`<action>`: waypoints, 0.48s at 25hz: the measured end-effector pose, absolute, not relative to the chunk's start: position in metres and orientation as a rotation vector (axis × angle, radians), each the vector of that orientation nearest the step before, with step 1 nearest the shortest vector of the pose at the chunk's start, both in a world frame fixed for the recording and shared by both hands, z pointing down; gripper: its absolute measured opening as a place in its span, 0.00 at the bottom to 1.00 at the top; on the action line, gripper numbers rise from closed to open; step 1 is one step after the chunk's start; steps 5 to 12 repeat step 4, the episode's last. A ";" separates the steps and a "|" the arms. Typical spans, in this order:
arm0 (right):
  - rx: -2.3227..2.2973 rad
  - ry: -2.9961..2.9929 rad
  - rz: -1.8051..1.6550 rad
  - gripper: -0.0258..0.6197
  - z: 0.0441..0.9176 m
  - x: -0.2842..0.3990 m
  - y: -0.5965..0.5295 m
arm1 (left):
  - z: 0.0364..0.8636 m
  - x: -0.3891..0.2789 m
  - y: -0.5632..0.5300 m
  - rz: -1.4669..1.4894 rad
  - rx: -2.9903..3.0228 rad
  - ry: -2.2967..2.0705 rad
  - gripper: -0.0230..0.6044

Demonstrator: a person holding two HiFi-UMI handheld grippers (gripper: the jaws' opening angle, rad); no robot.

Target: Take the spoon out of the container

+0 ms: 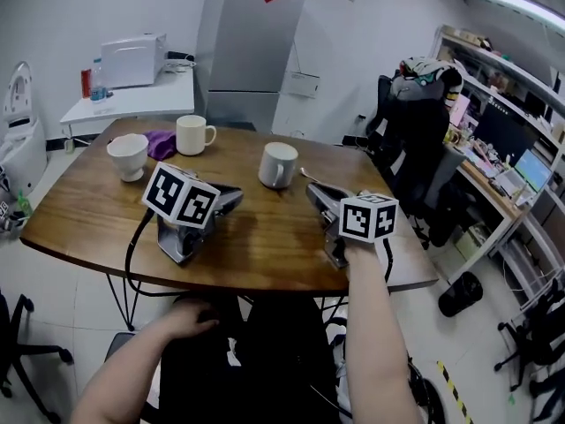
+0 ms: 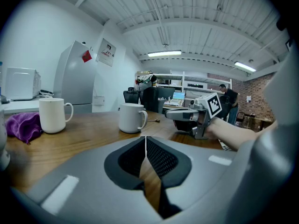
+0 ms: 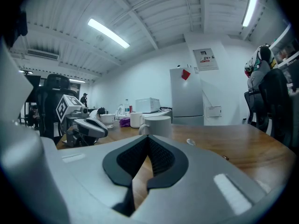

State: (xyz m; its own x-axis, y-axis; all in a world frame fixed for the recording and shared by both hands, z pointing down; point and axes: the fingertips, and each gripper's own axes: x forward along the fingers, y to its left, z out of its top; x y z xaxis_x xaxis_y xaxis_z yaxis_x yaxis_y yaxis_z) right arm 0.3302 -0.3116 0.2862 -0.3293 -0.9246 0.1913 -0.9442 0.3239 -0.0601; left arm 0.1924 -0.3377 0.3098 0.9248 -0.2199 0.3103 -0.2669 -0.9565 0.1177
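Observation:
A white mug [image 1: 278,164] stands mid-table, also seen in the left gripper view [image 2: 131,117] and the right gripper view [image 3: 158,125]. A small metal spoon [image 1: 307,174] lies flat on the wood just right of that mug, outside it; its bowl [image 3: 190,142] shows in the right gripper view. My left gripper [image 1: 237,194] rests on the table, shut and empty, and no hand holds it; the person's left hand [image 1: 190,316] lies in the lap. My right gripper [image 1: 313,191], held by the right arm, sits low near the spoon's handle end, jaws shut on nothing.
A second white mug [image 1: 194,134], a white cup [image 1: 129,155] and a purple cloth [image 1: 161,144] sit at the table's far left. A black office chair [image 1: 415,140] stands off the right end. A white side table with a microwave [image 1: 132,60] is behind.

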 end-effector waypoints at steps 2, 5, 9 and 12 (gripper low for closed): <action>1.734 -2.454 0.243 0.04 0.285 0.331 -0.311 | 0.310 0.194 -0.337 0.436 2.922 -0.376 0.06; 1.723 -2.459 0.241 0.04 0.283 0.331 -0.309 | 0.309 0.196 -0.335 0.429 2.919 -0.379 0.06; 1.723 -2.459 0.241 0.04 0.283 0.331 -0.309 | 0.309 0.196 -0.335 0.429 2.919 -0.379 0.06; 1.723 -2.459 0.241 0.04 0.283 0.331 -0.309 | 0.309 0.196 -0.335 0.429 2.919 -0.379 0.06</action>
